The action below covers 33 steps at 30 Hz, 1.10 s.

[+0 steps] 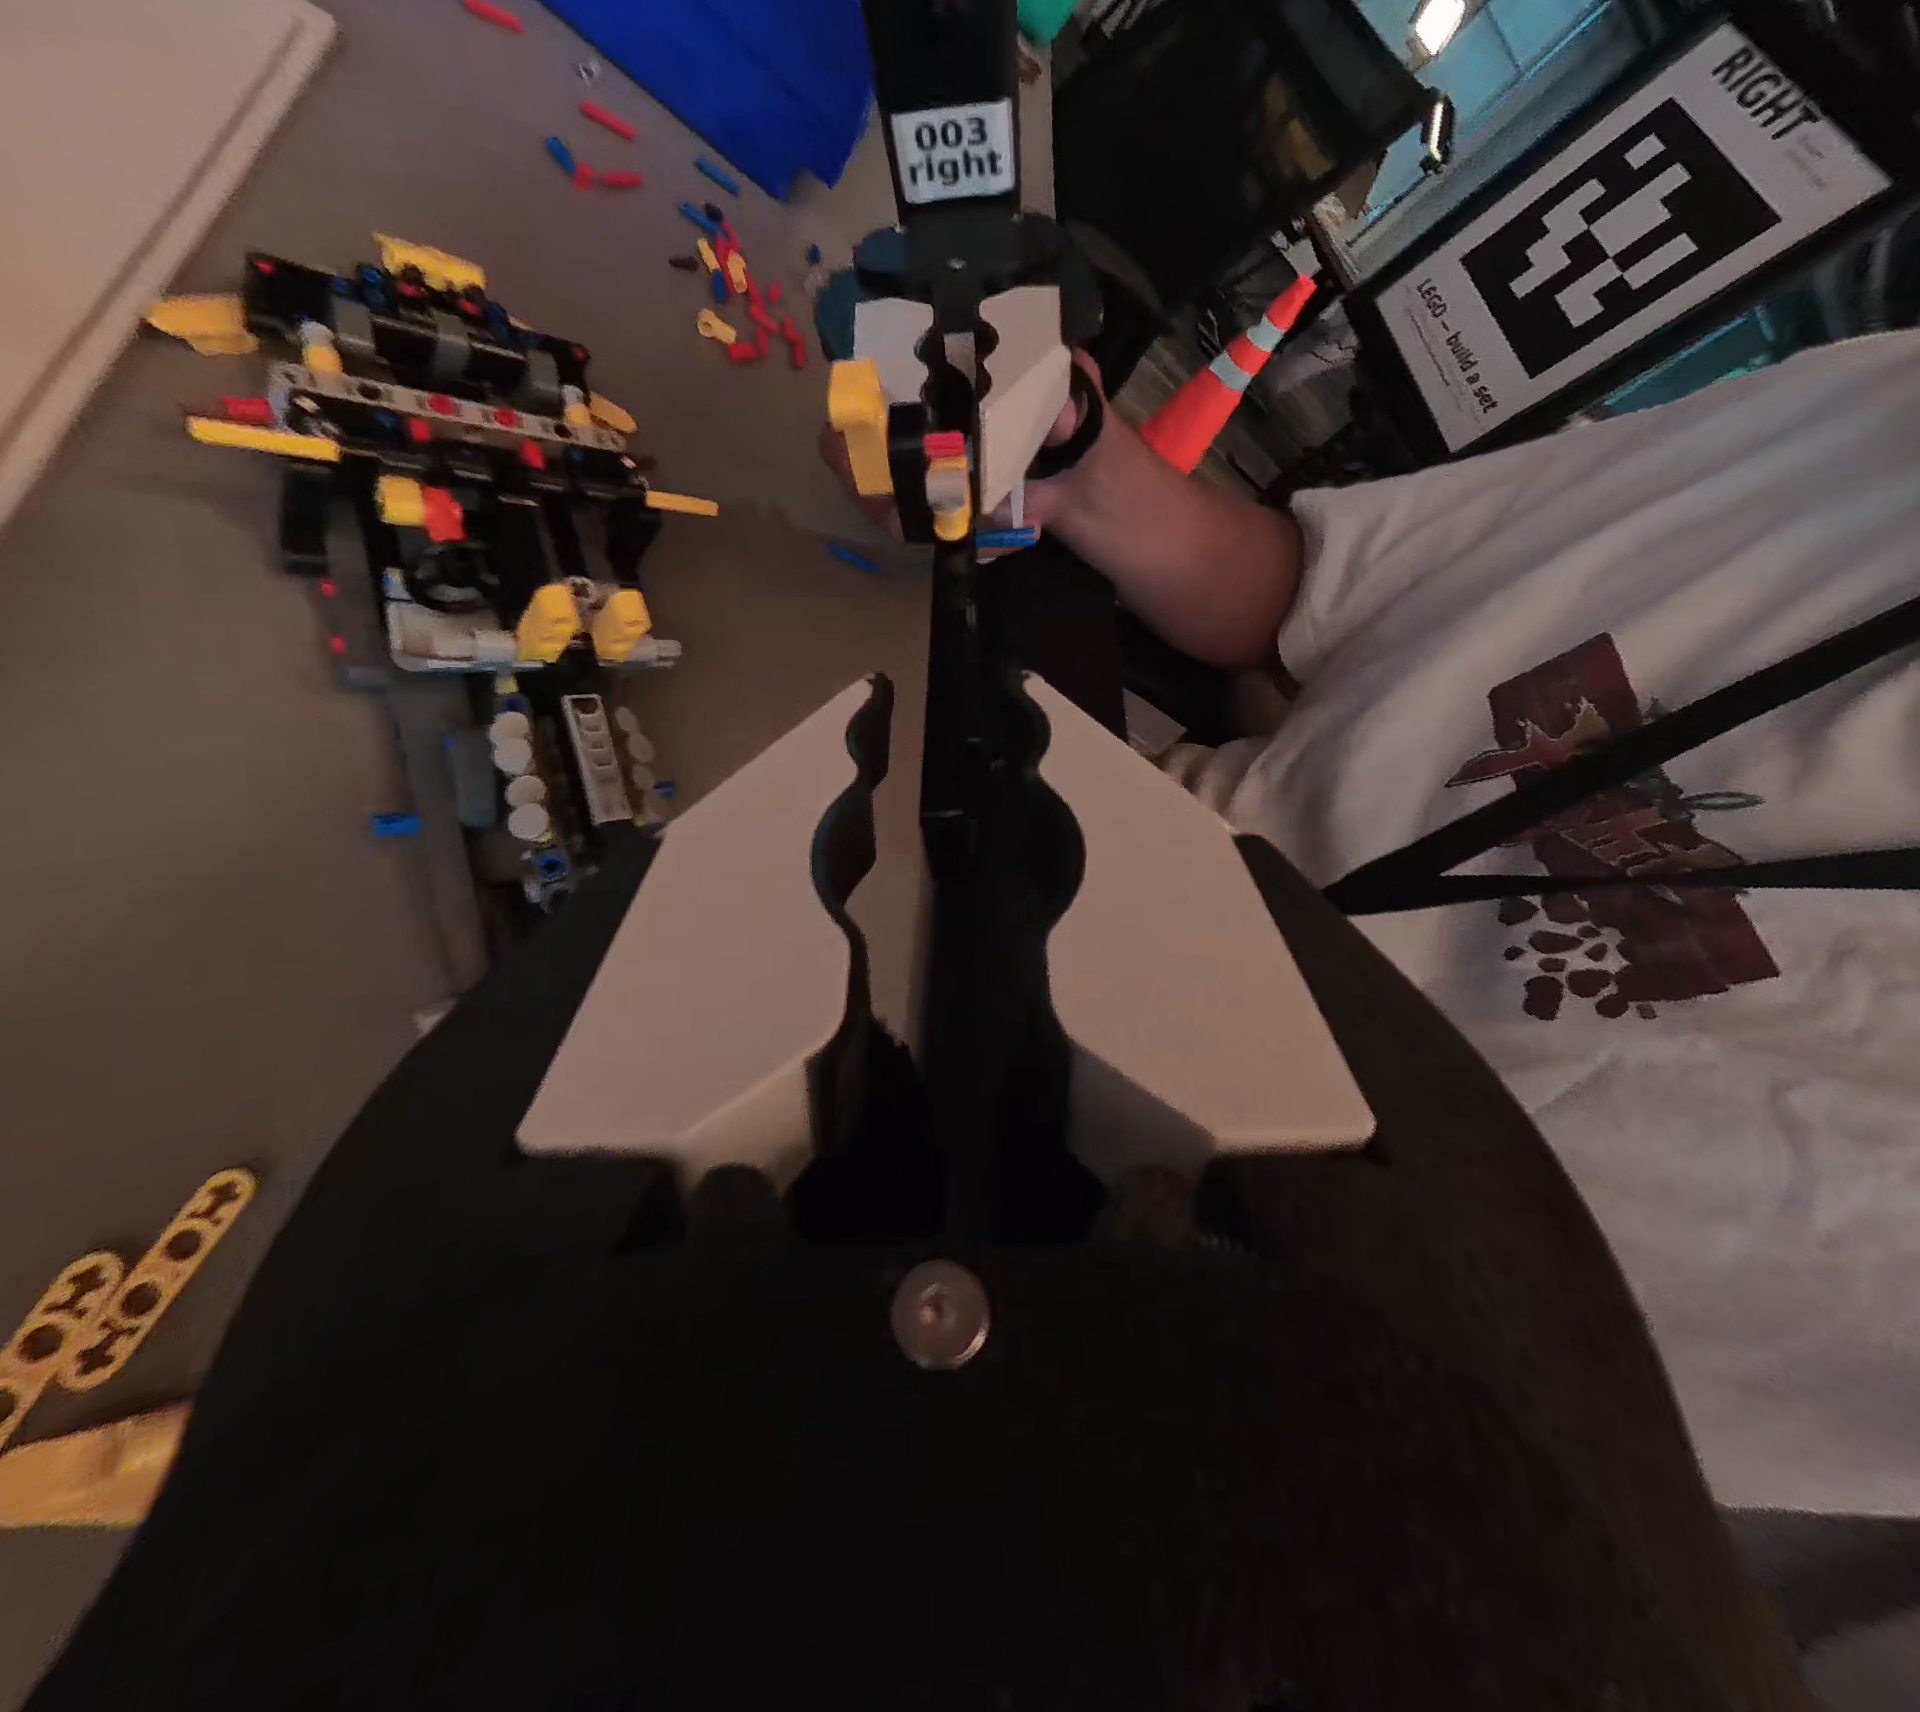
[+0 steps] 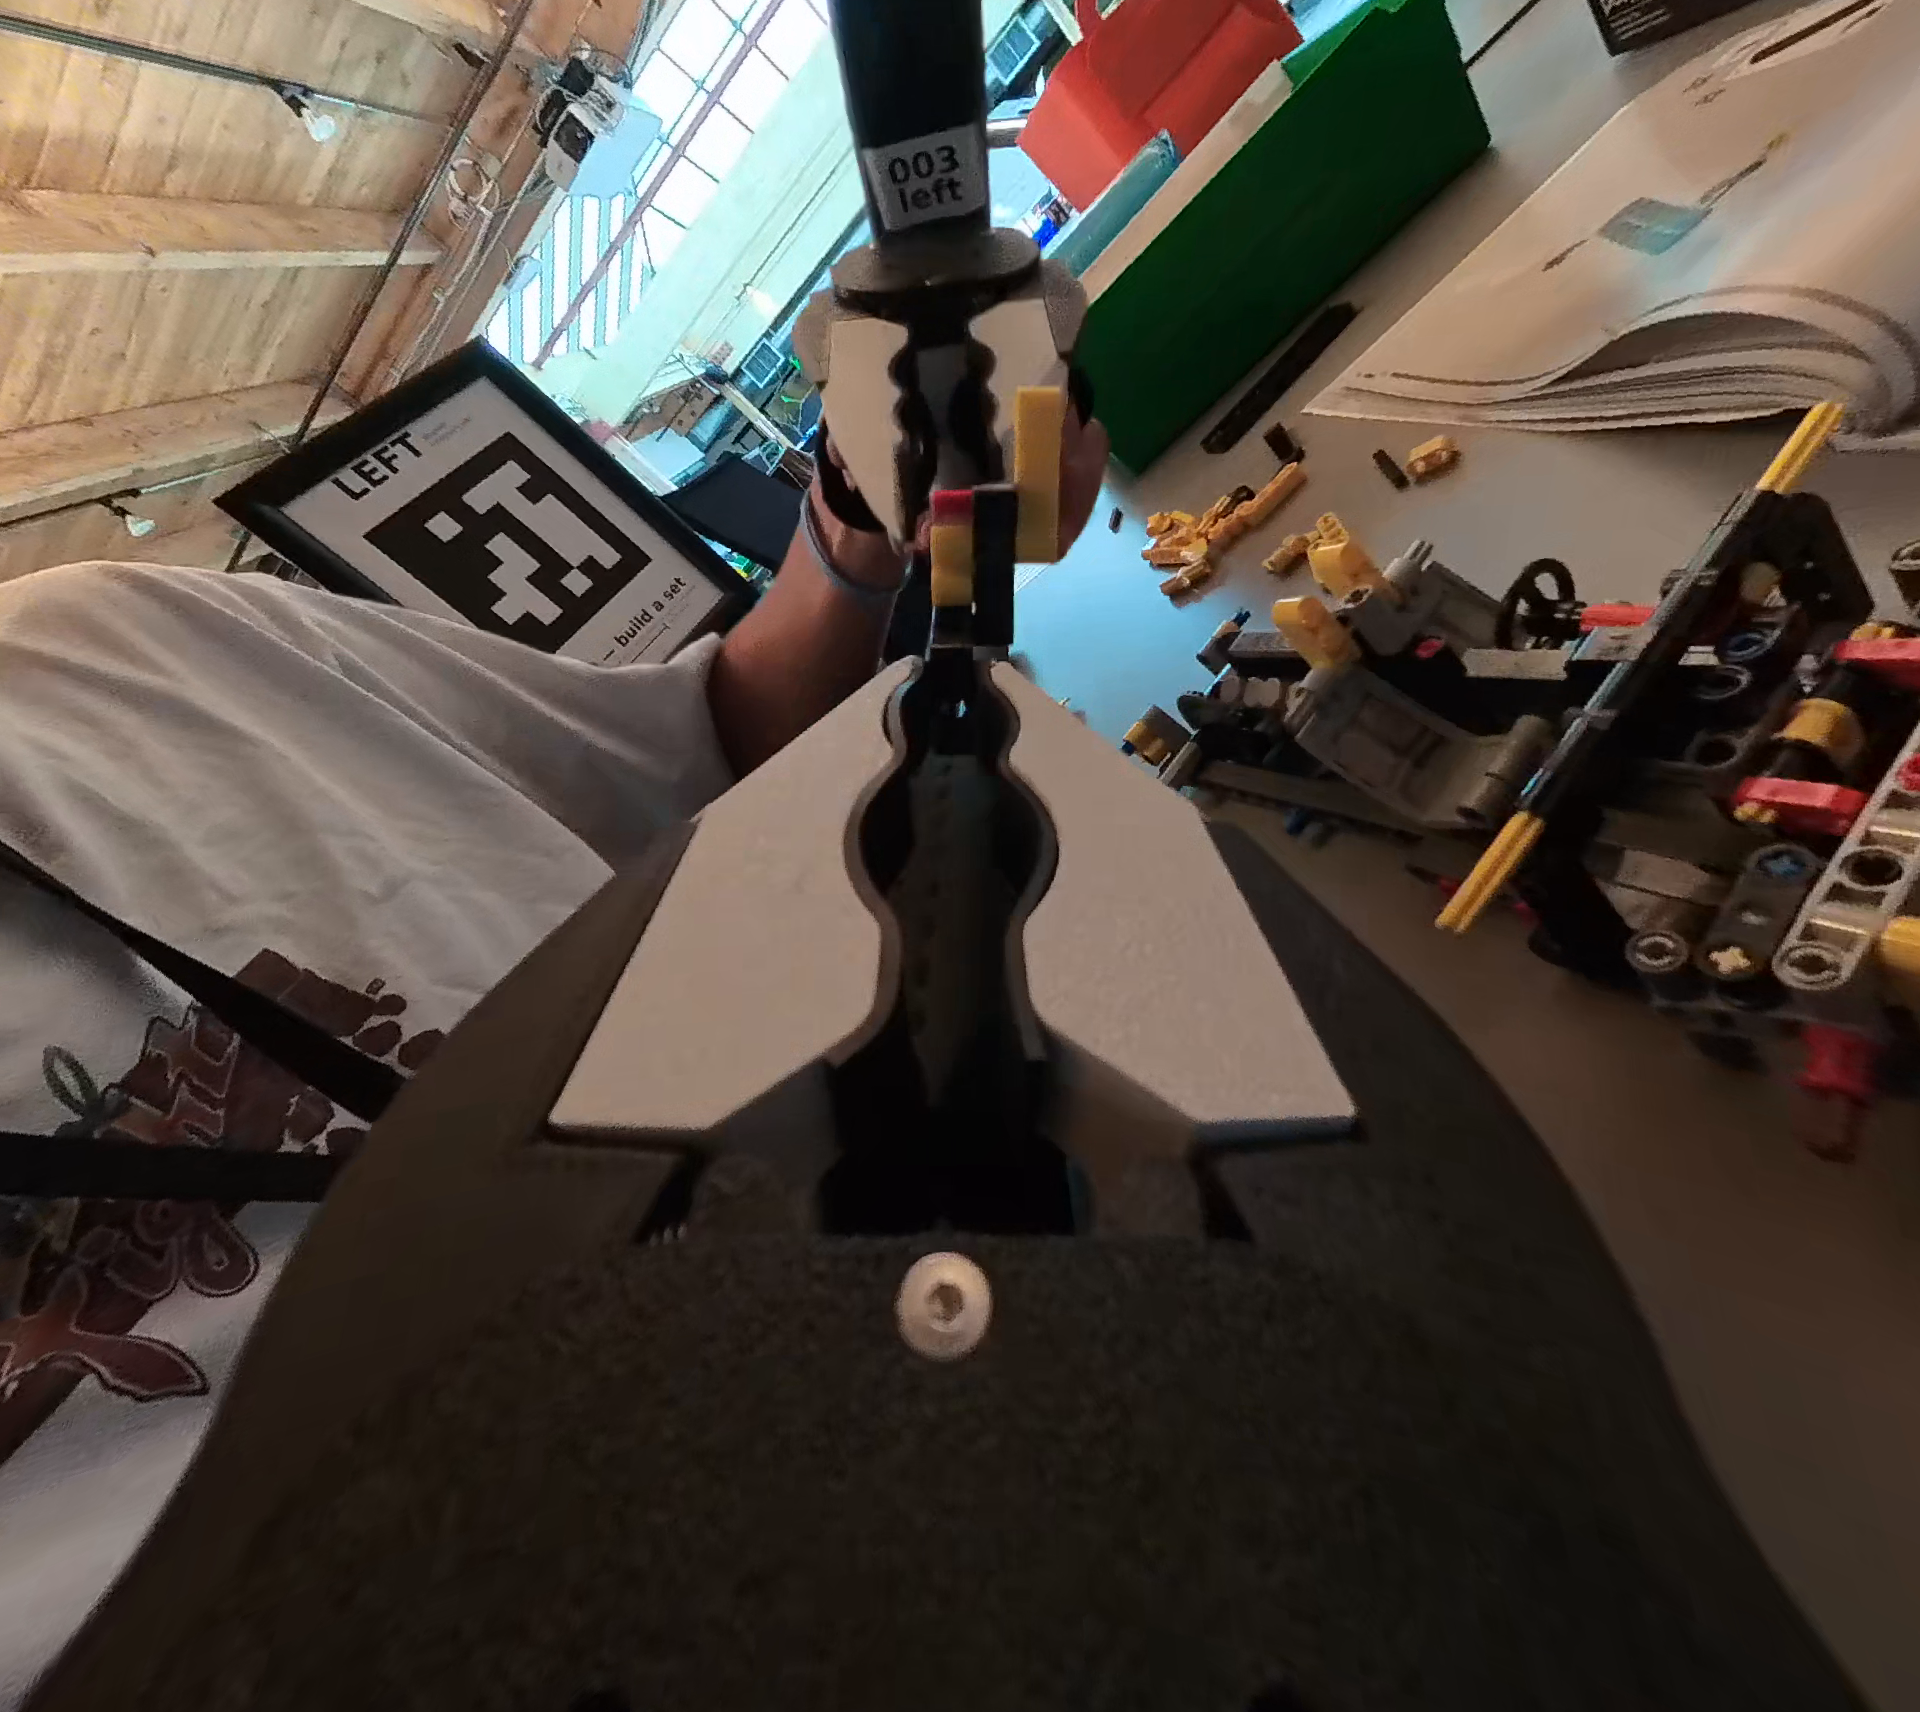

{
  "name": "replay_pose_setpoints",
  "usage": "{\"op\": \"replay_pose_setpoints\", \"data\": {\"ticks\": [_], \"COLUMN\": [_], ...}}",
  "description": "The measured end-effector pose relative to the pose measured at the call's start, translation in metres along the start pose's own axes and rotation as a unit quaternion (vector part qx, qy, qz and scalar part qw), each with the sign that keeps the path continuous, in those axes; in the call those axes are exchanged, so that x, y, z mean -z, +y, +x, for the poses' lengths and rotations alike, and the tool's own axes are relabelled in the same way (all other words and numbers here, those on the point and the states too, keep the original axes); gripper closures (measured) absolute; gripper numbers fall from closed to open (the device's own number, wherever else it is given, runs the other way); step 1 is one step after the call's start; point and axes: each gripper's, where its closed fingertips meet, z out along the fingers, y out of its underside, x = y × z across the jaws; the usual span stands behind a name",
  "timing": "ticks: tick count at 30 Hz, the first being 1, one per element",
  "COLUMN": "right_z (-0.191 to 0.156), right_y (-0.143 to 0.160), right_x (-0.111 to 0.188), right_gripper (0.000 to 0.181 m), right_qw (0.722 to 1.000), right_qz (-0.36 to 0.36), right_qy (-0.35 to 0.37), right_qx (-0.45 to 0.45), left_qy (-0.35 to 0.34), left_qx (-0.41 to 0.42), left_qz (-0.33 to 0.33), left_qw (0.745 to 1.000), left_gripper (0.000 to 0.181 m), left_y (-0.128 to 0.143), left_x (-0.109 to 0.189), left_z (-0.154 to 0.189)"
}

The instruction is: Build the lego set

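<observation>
My two grippers face each other above the table, and both are shut on one small lego sub-assembly. It is a long black beam with a yellow piece and a red pin near its middle. My left gripper clamps the near end of the beam. My right gripper clamps the far end. In the right wrist view, my right gripper holds the black beam, and the yellow piece sits beside my left gripper. The large black and yellow lego model lies on the table.
The model also shows in the right wrist view. Loose red, blue and yellow pieces and yellow pieces are scattered on the table. An open instruction booklet, a green box and yellow beams are nearby. A person in a white shirt holds the grippers. Left tips to right tips: about 6 cm.
</observation>
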Motion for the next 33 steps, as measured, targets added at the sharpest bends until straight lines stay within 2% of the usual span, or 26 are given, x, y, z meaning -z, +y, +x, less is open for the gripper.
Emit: {"op": "replay_pose_setpoints", "data": {"ticks": [8, 12, 19, 22, 24, 25, 29, 31, 33], "right_z": [0.000, 0.004, 0.005, 0.004, 0.004, 0.006, 0.012, 0.011, 0.010], "right_y": [0.005, 0.002, 0.002, -0.003, -0.007, -0.009, -0.014, -0.016, -0.019], "right_x": [0.001, 0.004, 0.006, 0.009, 0.011, 0.012, 0.017, 0.018, 0.020], "right_gripper": [0.172, 0.174, 0.174, 0.174, 0.174, 0.174, 0.174, 0.174, 0.174], "right_qw": [1.000, 1.000, 1.000, 0.999, 0.999, 0.998, 0.997, 0.997, 0.997], "right_qz": [-0.007, 0.003, 0.006, 0.020, 0.033, 0.039, 0.054, 0.062, 0.067], "right_qy": [-0.004, 0.002, 0.001, -0.005, -0.006, -0.004, 0.009, 0.002, 0.002], "right_qx": [-0.011, -0.019, -0.029, -0.035, -0.040, -0.041, -0.050, -0.054, -0.049], "left_qy": [0.066, 0.070, 0.051, 0.042, 0.036, 0.011, -0.119, -0.138, -0.149], "left_qx": [0.067, 0.076, 0.067, 0.053, 0.025, 0.000, -0.069, -0.069, -0.056], "left_qz": [-0.124, -0.118, -0.109, -0.066, -0.011, 0.024, 0.127, 0.163, 0.225], "left_qw": [0.988, 0.988, 0.990, 0.996, 0.999, 1.000, 0.982, 0.974, 0.961], "left_gripper": [0.159, 0.170, 0.171, 0.168, 0.155, 0.153, 0.152, 0.152, 0.152], "left_y": [0.017, 0.009, 0.005, -0.005, -0.014, -0.019, -0.018, -0.009, -0.008], "left_x": [-0.033, -0.043, -0.041, -0.031, -0.023, -0.018, 0.000, -0.006, -0.011], "left_z": [0.000, -0.001, -0.002, 0.000, 0.003, 0.001, -0.012, -0.010, -0.008]}}
